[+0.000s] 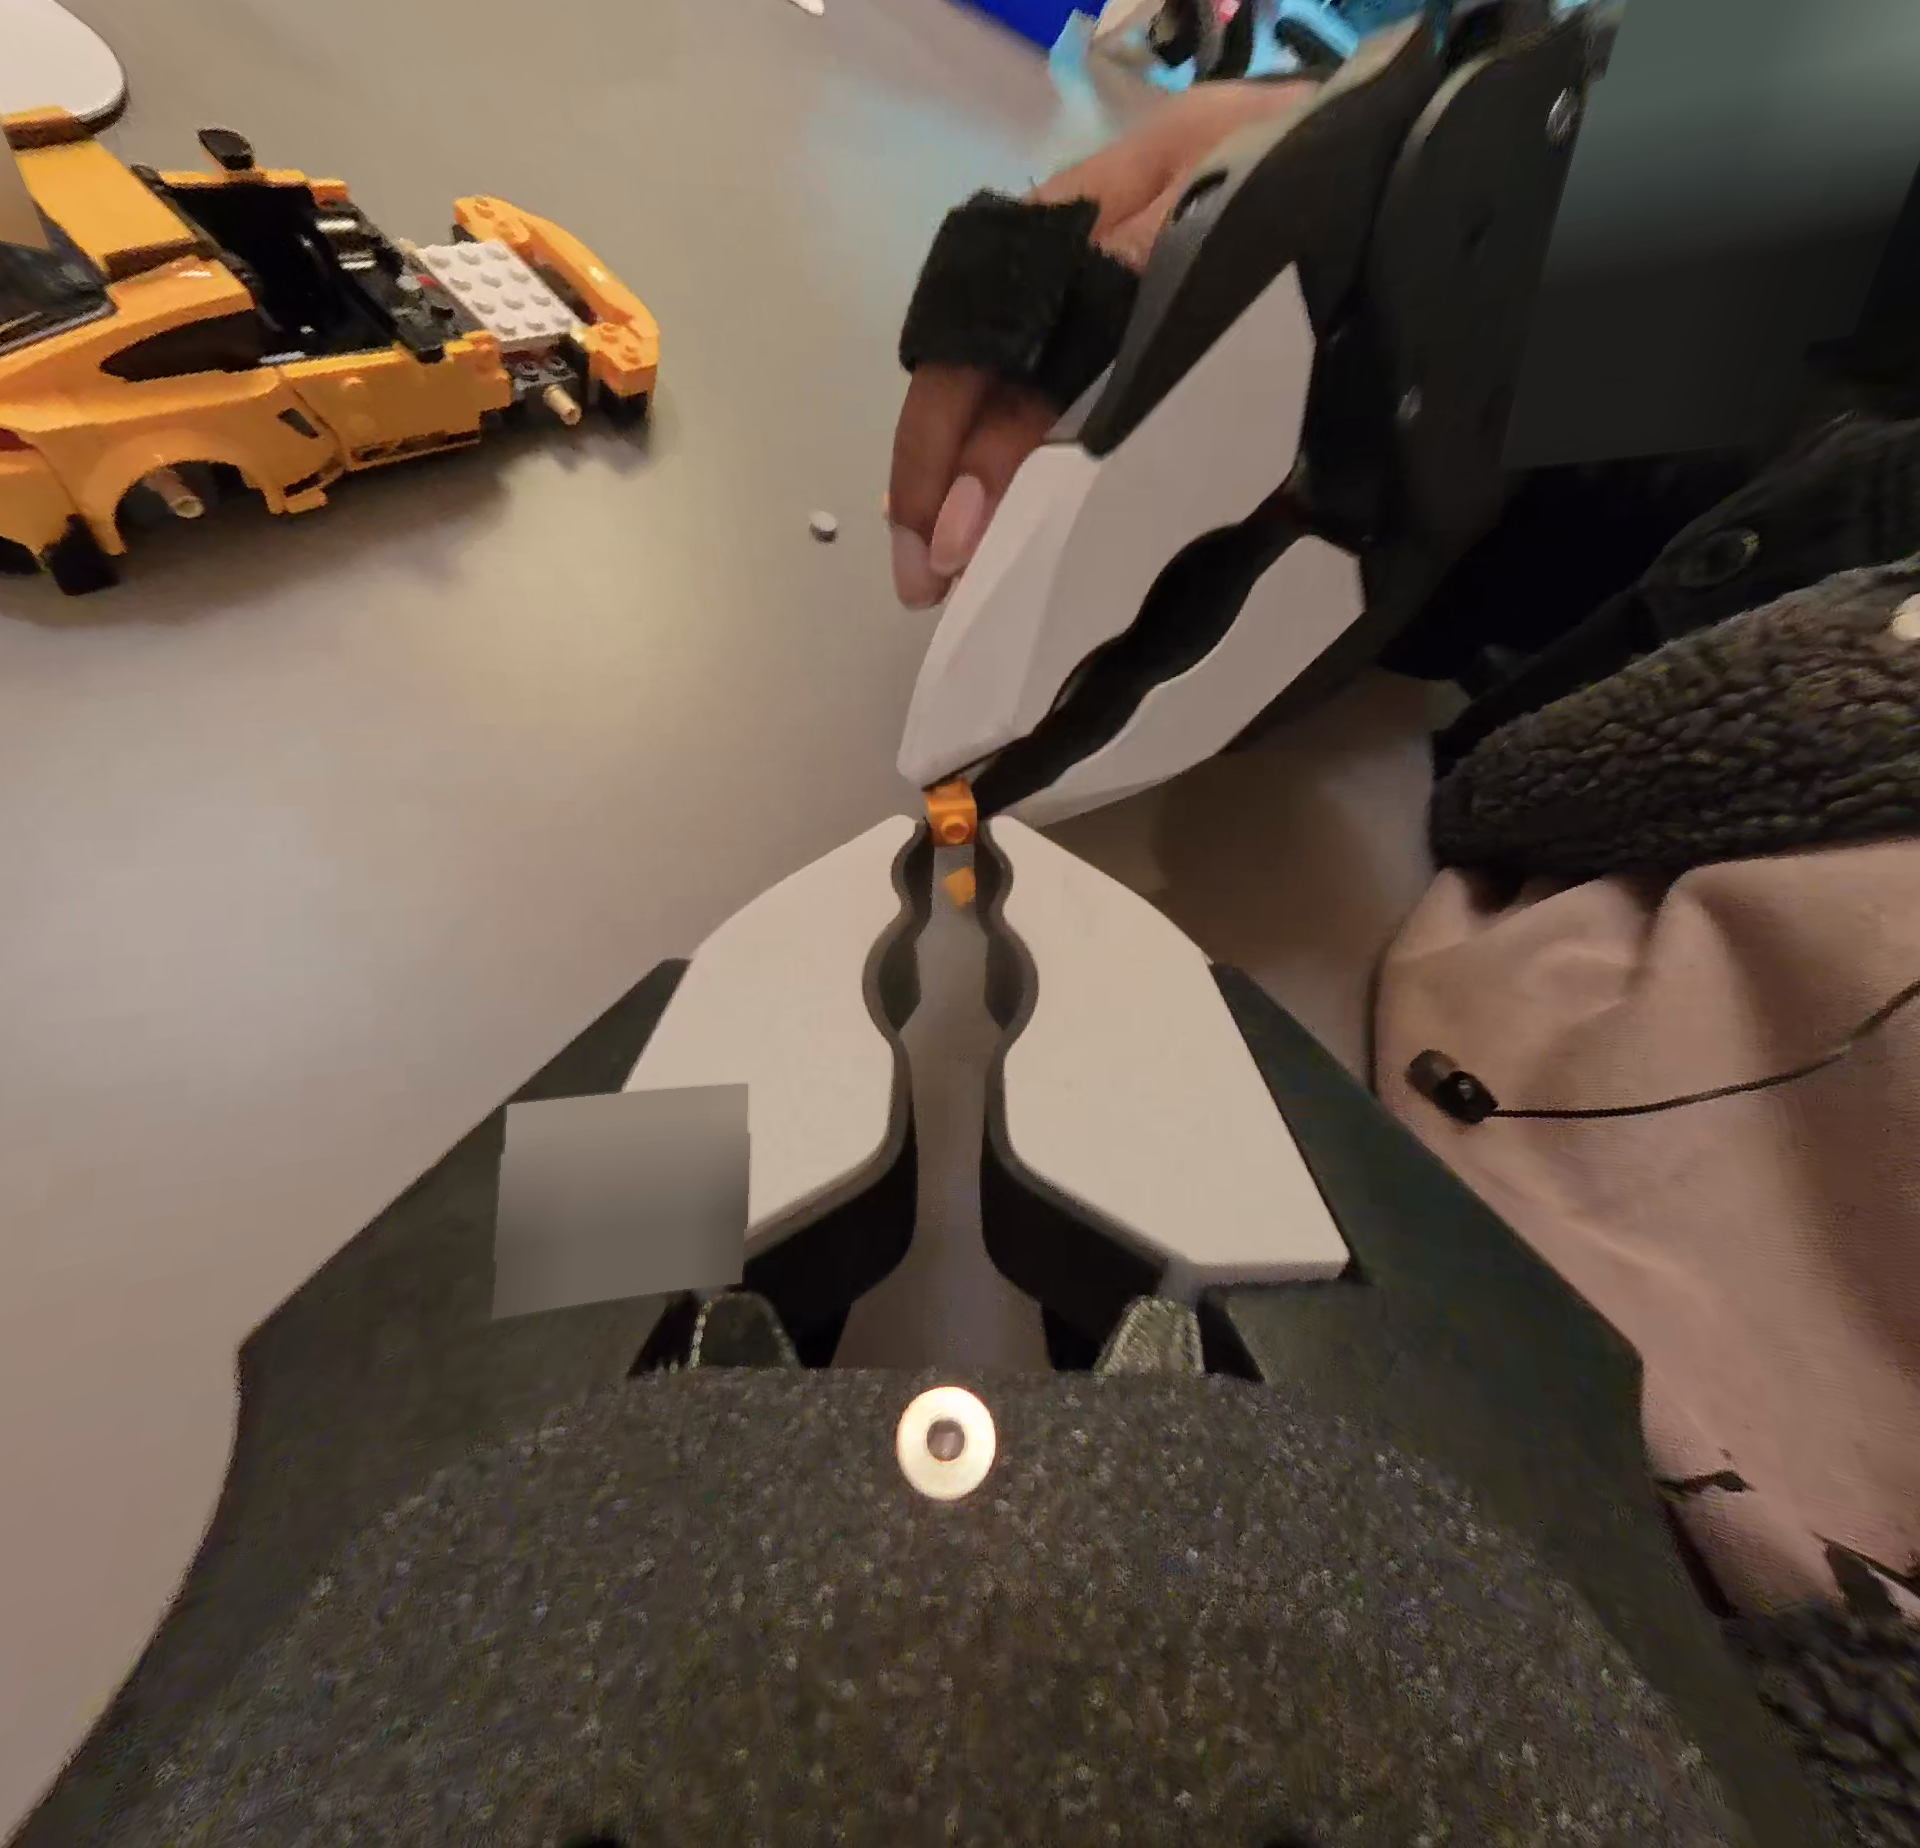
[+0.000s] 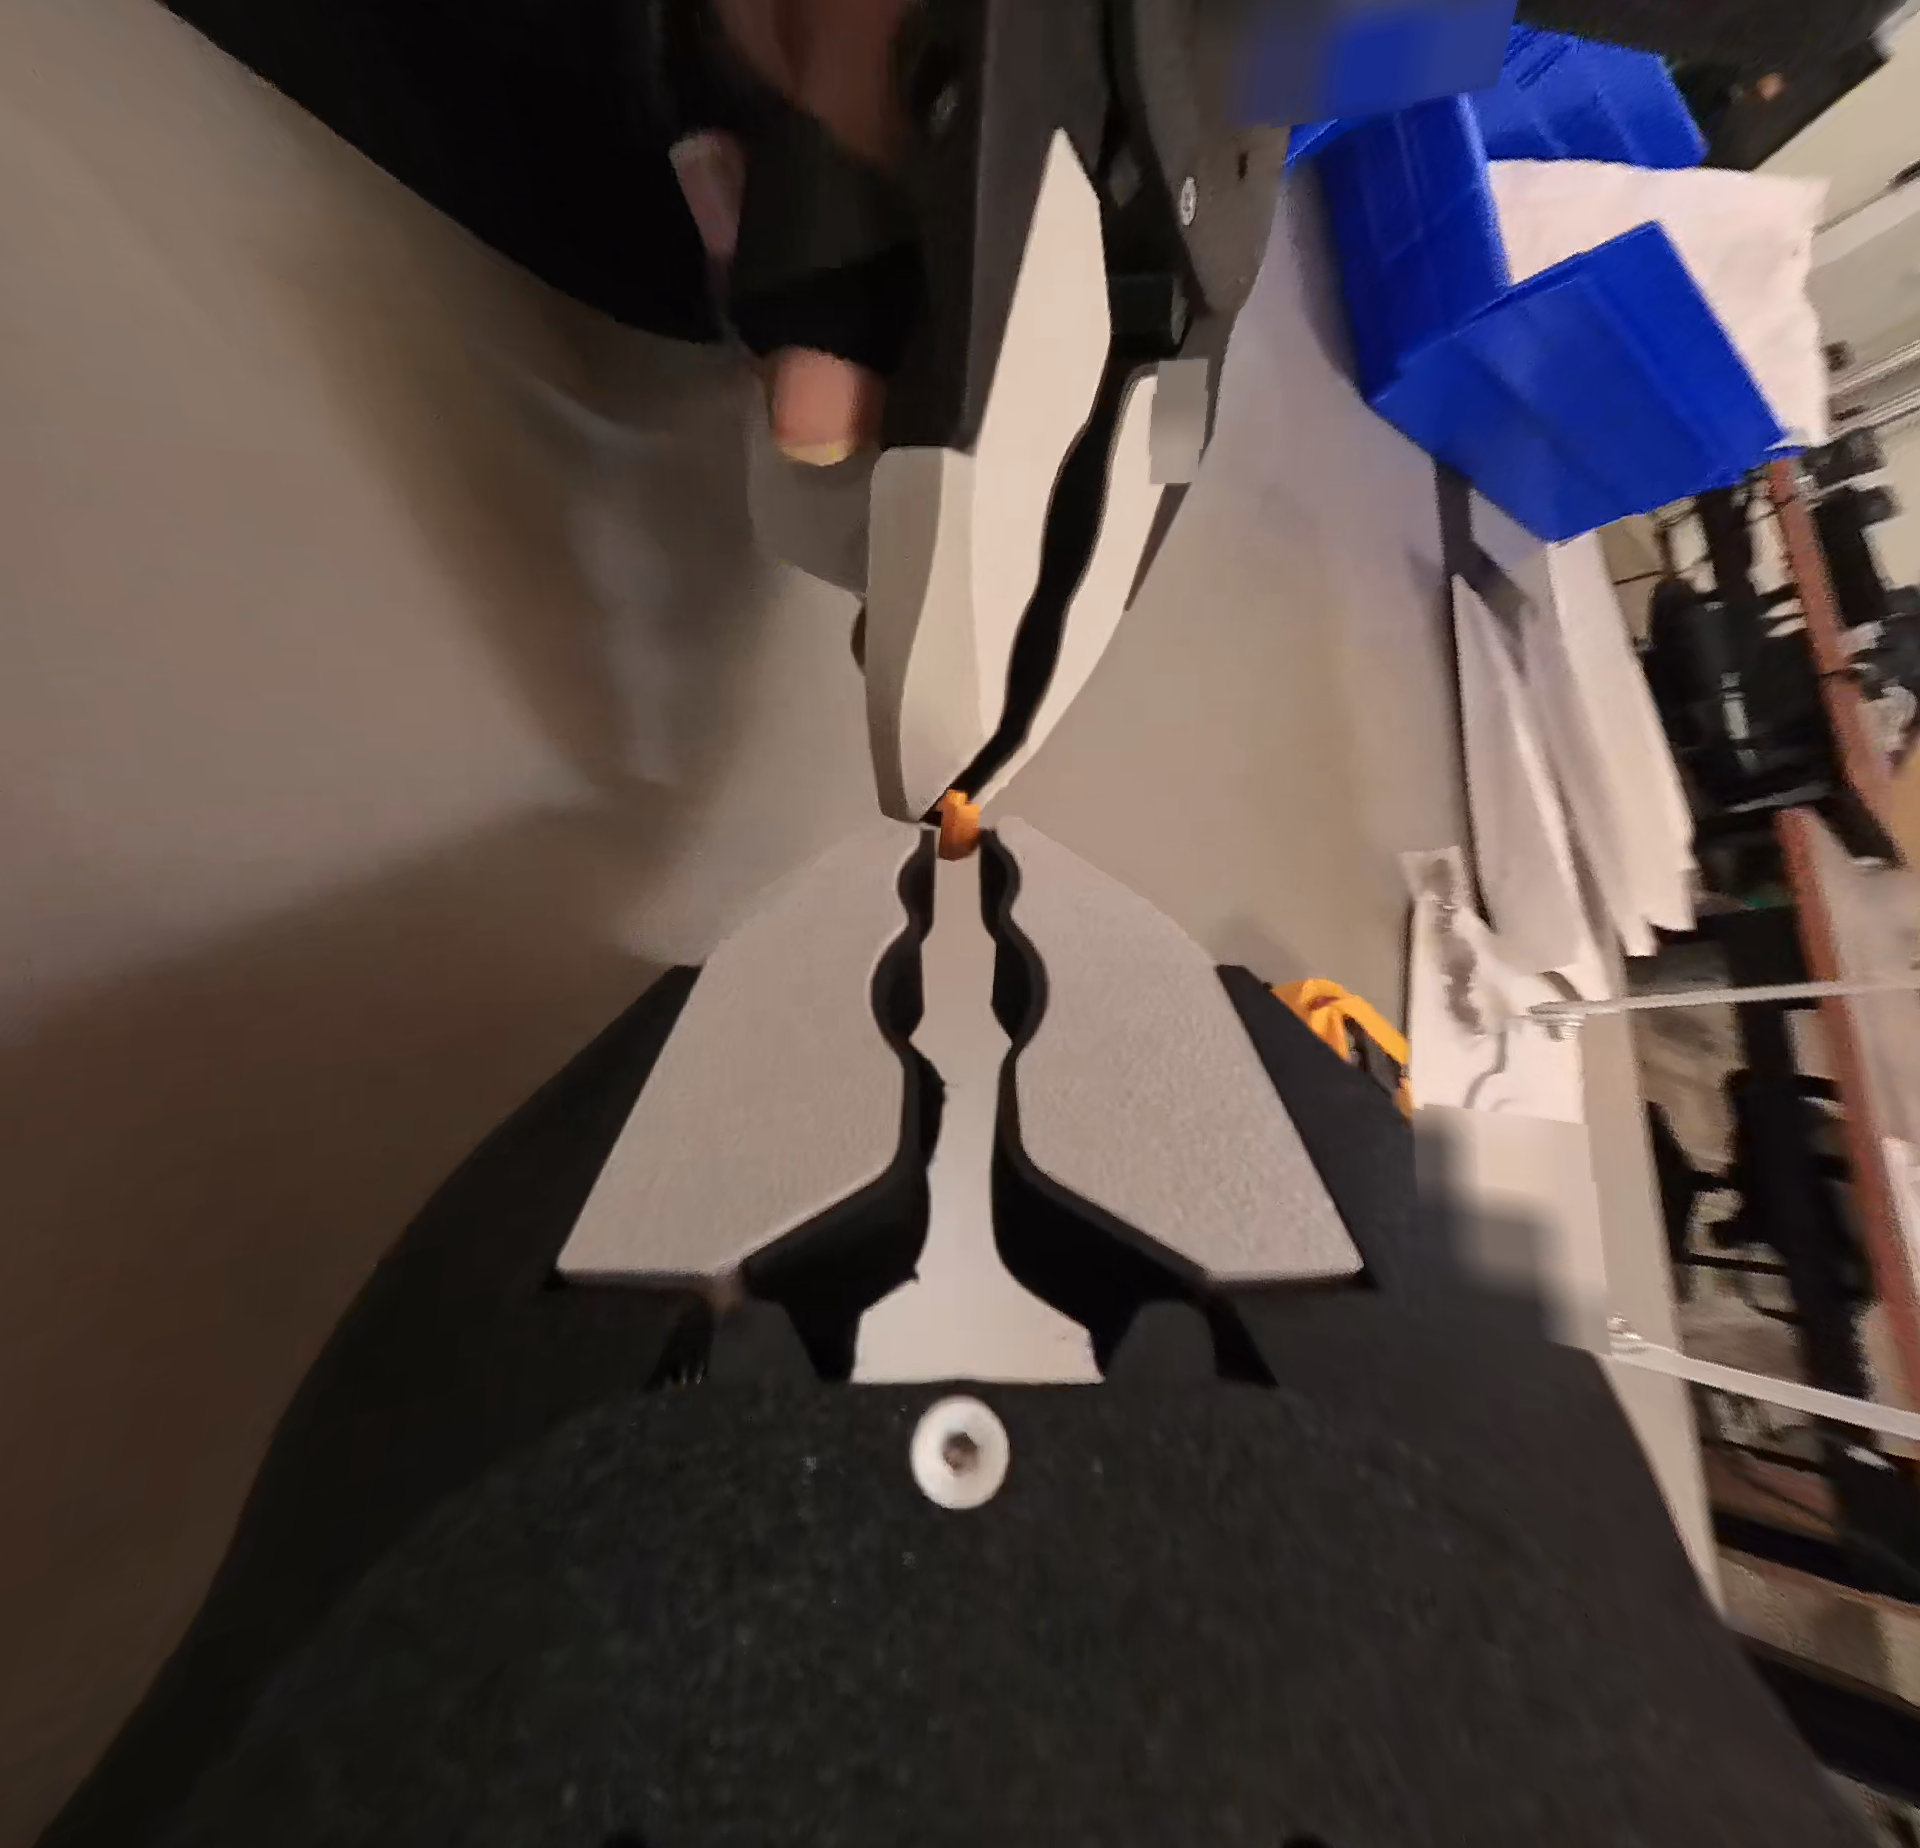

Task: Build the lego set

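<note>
A small orange brick (image 1: pixel 951 816) sits where the two grippers meet tip to tip above the grey table (image 1: pixel 416 863). My left gripper (image 1: pixel 951 842) is closed to a narrow gap on it from below. My right gripper (image 1: pixel 961 785) comes in from the upper right, jaws shut on the same brick. In the right wrist view the brick (image 2: pixel 956 824) sits between my right gripper (image 2: pixel 956 842) and the left gripper (image 2: pixel 943 806). A second orange piece (image 1: pixel 961 886) shows in the left gripper's gap; whether it is held is unclear. The part-built orange car (image 1: pixel 260 364) stands far left.
A tiny grey round piece (image 1: pixel 823 525) lies on the table beyond the grippers. Blue bins (image 2: pixel 1558 375) and white papers (image 2: pixel 1538 707) sit at the table's far side. A person's hand (image 1: pixel 935 489) holds the right gripper, and a jacket (image 1: pixel 1662 1071) is close on the right. The tips of both grippers are at nearly the same place. Both grippers' tips are roughly 15 centimeters from the part-built orange car (image 1: pixel 260 364).
</note>
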Demonstrator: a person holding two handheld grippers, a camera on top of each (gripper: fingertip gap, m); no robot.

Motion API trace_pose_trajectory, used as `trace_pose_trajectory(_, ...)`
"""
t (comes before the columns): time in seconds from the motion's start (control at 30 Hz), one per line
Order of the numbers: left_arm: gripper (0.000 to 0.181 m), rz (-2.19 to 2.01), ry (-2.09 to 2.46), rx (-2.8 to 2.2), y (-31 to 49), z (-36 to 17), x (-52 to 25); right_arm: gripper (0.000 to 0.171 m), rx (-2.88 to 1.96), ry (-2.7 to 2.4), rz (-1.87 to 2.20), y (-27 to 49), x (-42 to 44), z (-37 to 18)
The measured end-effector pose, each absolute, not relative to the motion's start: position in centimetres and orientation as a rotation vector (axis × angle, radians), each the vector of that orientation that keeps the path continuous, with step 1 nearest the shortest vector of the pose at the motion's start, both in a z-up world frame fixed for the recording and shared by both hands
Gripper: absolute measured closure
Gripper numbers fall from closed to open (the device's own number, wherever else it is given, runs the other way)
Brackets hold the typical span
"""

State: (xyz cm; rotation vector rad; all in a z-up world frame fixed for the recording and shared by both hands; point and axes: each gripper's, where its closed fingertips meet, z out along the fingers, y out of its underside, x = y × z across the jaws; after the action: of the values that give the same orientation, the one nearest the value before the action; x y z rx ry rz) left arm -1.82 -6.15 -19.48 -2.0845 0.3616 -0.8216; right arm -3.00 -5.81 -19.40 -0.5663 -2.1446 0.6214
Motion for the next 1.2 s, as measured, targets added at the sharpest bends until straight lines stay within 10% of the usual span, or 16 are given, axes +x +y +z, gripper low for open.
trace_pose_trajectory(0.57, 0.169, -0.453, 0.868, -1.545, -8.7, -12.8, 2.2, 0.165, -0.82, -2.074, 2.231, -9.8, 2.5, -12.7)
trace_pose_trajectory(1.2, 0.173, -0.565, 1.115, -1.508, -11.7, -14.7, 5.7, 0.167, -0.767, -2.436, 2.312, -12.5, 5.5, -15.3)
